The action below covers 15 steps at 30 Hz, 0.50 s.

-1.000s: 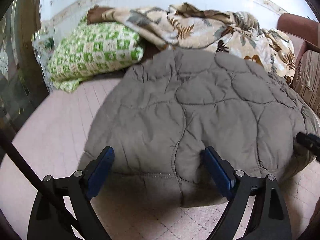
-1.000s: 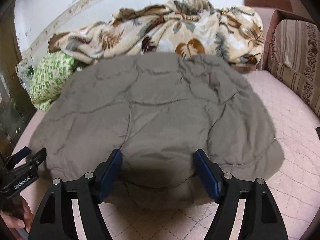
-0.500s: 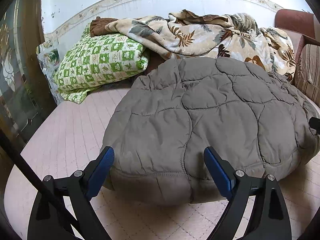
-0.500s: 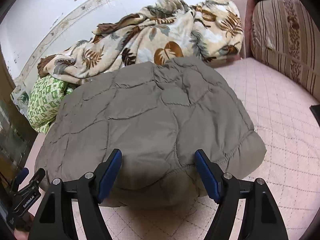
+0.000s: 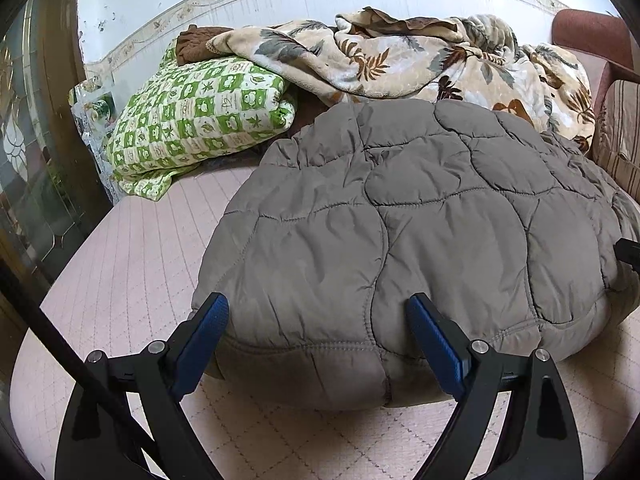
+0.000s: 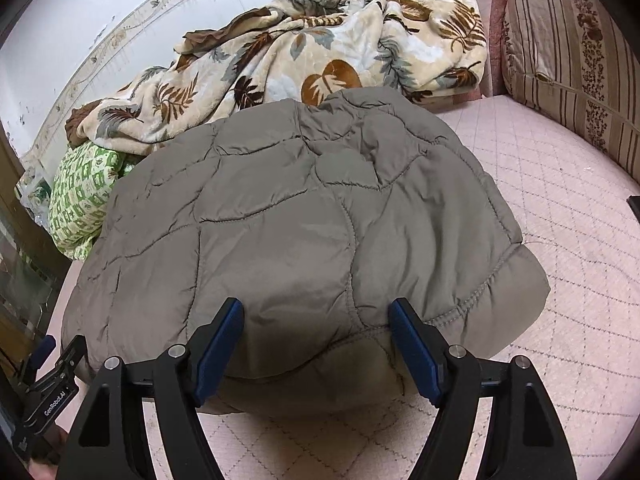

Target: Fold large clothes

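Already the gray coat (image 5: 400, 240) lies folded in a puffy pile, both grippers' jaws wide open, holding nothing.

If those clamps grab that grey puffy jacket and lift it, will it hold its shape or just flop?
The grey quilted jacket would probably flop and drape: its surface is already creased and sagging over its own folds. The puffy stitched panels suggest light padding, so likely light for its bulk. The smooth, slightly shiny shell may slip between the open hand-held gripper pads.

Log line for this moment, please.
left claw: open | right claw: open | grey quilted jacket: folded on bed, unheld
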Tool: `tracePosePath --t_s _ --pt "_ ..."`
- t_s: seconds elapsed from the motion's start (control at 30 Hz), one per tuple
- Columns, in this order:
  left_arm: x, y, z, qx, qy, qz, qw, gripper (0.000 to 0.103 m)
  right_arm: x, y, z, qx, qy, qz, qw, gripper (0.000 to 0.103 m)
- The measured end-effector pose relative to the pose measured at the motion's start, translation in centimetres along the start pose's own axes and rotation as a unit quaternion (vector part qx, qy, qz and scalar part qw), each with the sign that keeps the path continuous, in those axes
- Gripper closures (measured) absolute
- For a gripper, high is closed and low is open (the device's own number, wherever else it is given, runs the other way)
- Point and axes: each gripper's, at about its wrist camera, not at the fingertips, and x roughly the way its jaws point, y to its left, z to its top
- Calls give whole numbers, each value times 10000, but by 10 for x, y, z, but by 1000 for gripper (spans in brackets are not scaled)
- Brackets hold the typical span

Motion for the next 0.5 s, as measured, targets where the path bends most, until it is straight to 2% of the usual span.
tracePosePath --t_s 0.33,0.5 --pt "0 0 0 19 14 23 10000 12 -2 -2 1 79 54 90 9999 23" --pt "0 2 0 -4 30 54 10000 12 -9 -9 3 303 60 267 9992 23"
